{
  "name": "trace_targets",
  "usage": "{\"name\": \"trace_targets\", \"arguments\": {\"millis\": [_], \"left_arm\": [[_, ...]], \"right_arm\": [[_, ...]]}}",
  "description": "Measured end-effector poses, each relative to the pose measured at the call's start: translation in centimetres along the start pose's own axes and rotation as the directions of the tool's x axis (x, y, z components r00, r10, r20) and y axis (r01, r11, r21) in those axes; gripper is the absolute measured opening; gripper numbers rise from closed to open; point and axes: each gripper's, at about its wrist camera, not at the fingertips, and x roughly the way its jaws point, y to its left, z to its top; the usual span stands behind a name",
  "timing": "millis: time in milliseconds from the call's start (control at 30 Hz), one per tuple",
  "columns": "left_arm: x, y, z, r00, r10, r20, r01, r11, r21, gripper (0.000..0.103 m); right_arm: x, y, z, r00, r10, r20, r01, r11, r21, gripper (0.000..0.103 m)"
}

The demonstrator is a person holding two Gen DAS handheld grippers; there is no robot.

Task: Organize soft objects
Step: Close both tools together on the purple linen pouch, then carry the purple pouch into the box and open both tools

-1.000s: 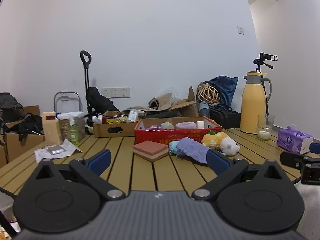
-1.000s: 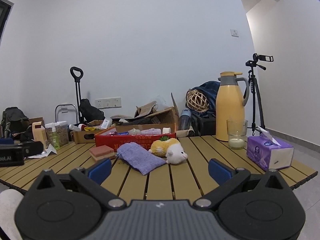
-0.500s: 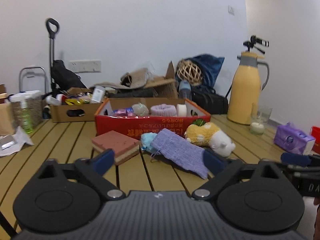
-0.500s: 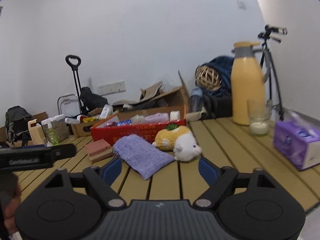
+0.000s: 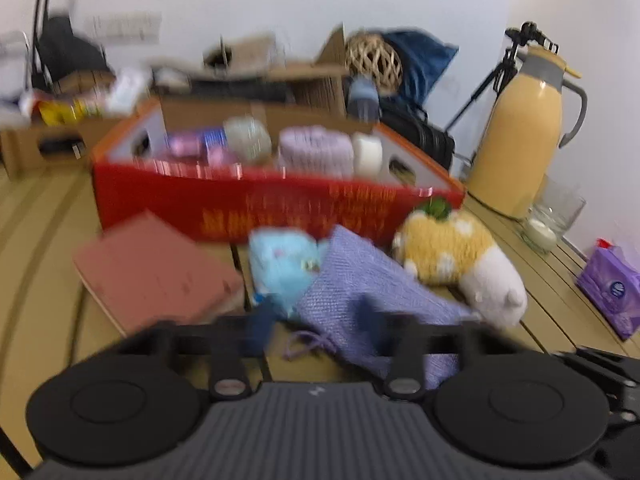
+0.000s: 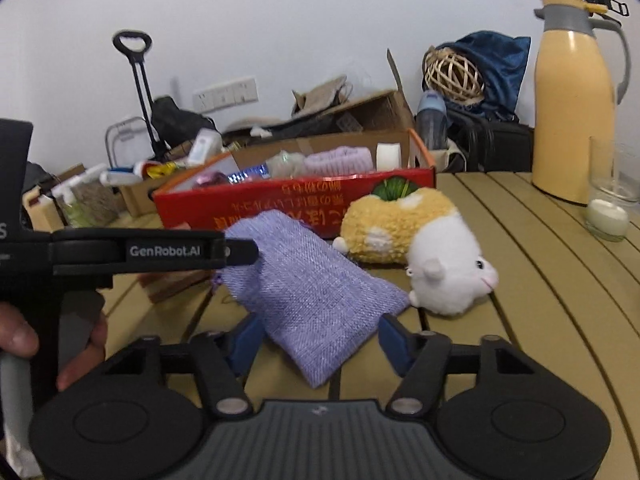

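A purple woven pouch (image 6: 316, 292) lies on the slatted table in front of a red cardboard box (image 6: 296, 204). My right gripper (image 6: 320, 340) is open, its blue pads either side of the pouch's near end. A yellow and white plush toy (image 6: 424, 248) lies right of the pouch. In the blurred left wrist view my left gripper (image 5: 316, 322) is open over the pouch (image 5: 368, 292) near its drawstring end, with a light blue soft toy (image 5: 282, 268) and a pink sponge block (image 5: 156, 276) to the left. The box (image 5: 256, 204) holds several soft items. The left gripper also shows from the side in the right wrist view (image 6: 240, 250).
A yellow thermos (image 6: 576, 100) and a glass with a candle (image 6: 608, 208) stand at the right. A purple tissue pack (image 5: 608, 284) lies near the right edge. A brown box (image 5: 44, 144) with bottles stands at the left. Clutter sits behind the table.
Both grippers have moved forward and down toward the purple pouch. Their jaws have narrowed but stay open. The left view is now motion-blurred.
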Motion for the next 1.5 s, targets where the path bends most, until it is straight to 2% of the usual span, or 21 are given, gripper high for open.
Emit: {"name": "trace_targets", "arguments": {"millis": [33, 100, 167, 200, 333, 433, 533, 767, 1067, 1300, 1400, 1500], "left_arm": [[-0.1, 0.3, -0.2, 1.000, -0.014, 0.002, 0.014, 1.000, -0.021, 0.019], [-0.8, 0.3, -0.6, 1.000, -0.017, 0.009, 0.018, 1.000, -0.024, 0.009], [-1.6, 0.2, -1.1, 1.000, -0.021, 0.022, 0.022, 0.999, -0.026, 0.007], [-2.1, 0.0, -1.5, 1.000, -0.018, 0.025, 0.019, 0.999, -0.027, 0.007], [-3.6, -0.9, -3.1, 0.999, -0.008, 0.049, 0.009, 1.000, -0.019, 0.006], [-5.0, -1.1, -3.6, 0.998, -0.019, 0.061, 0.022, 0.998, -0.057, 0.006], [-8.2, -2.0, -3.9, 0.993, -0.028, 0.118, 0.036, 0.997, -0.066, 0.006], [-17.0, -4.6, -5.2, 0.965, -0.049, 0.259, 0.066, 0.996, -0.055, 0.006], [-25.1, -6.7, -7.4, 0.931, -0.035, 0.362, 0.057, 0.997, -0.049, 0.006], [-27.7, -7.3, -7.5, 0.918, -0.030, 0.396, 0.045, 0.999, -0.027, 0.006], [-27.4, -7.2, -6.7, 0.916, -0.039, 0.400, 0.055, 0.998, -0.028, 0.006], [-25.8, -7.0, -4.5, 0.914, -0.070, 0.400, 0.088, 0.996, -0.026, 0.006]], "right_arm": [[0.7, 0.1, 0.1, 1.000, -0.015, -0.015, 0.015, 1.000, -0.003, 0.045], [1.4, 0.1, 0.0, 0.999, -0.032, -0.041, 0.032, 0.999, -0.005, 0.033], [1.4, -0.3, -0.2, 0.998, -0.031, -0.049, 0.031, 1.000, -0.006, 0.025], [1.4, -0.5, -0.3, 0.998, -0.023, -0.051, 0.022, 1.000, -0.010, 0.014], [1.1, -0.7, -0.4, 0.998, -0.021, -0.058, 0.017, 0.998, -0.068, 0.003], [0.1, -0.7, -0.4, 0.999, -0.009, -0.044, 0.006, 0.997, -0.071, 0.001], [-2.4, -0.3, -0.5, 1.000, 0.002, 0.004, -0.002, 0.998, -0.067, 0.001], [-10.8, 1.3, -0.7, 0.993, 0.049, 0.104, -0.040, 0.995, -0.091, 0.001], [-20.1, 3.8, -1.2, 0.966, 0.111, 0.232, -0.076, 0.985, -0.152, 0.001], [-22.8, 4.8, -1.3, 0.953, 0.130, 0.274, -0.084, 0.982, -0.171, 0.001], [-23.1, 4.9, -1.0, 0.949, 0.133, 0.287, -0.086, 0.982, -0.171, 0.001], [-22.3, 4.7, 0.3, 0.947, 0.133, 0.293, -0.080, 0.979, -0.186, 0.001]]}}
